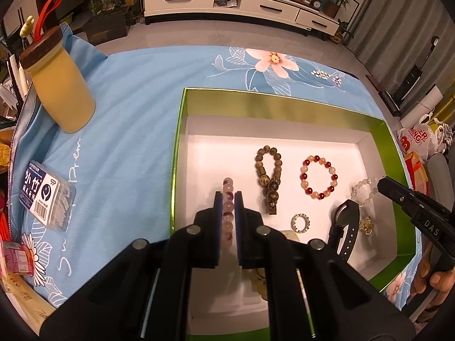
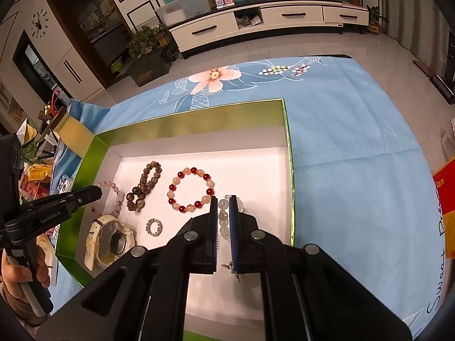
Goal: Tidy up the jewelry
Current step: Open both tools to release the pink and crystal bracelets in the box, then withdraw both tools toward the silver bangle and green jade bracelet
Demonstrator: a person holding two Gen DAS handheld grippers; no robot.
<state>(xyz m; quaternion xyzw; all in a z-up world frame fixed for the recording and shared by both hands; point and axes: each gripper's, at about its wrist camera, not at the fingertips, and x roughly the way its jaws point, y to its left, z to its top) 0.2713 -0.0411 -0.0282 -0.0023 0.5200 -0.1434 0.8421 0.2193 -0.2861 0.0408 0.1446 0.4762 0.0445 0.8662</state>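
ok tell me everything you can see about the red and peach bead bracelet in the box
The red and peach round-bead bracelet lies flat as an open ring on the white floor of the green-walled box. Glossy dark red beads are mixed among pale peach and cream ones, glass or stone by the look. It lies apart from the brown bead strand beside it, and neither gripper touches it.

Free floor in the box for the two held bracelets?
Bare strip along the far wall behind the brown beads and red bracelet, plus the far-right corner. Crowded near the ring and black watch.
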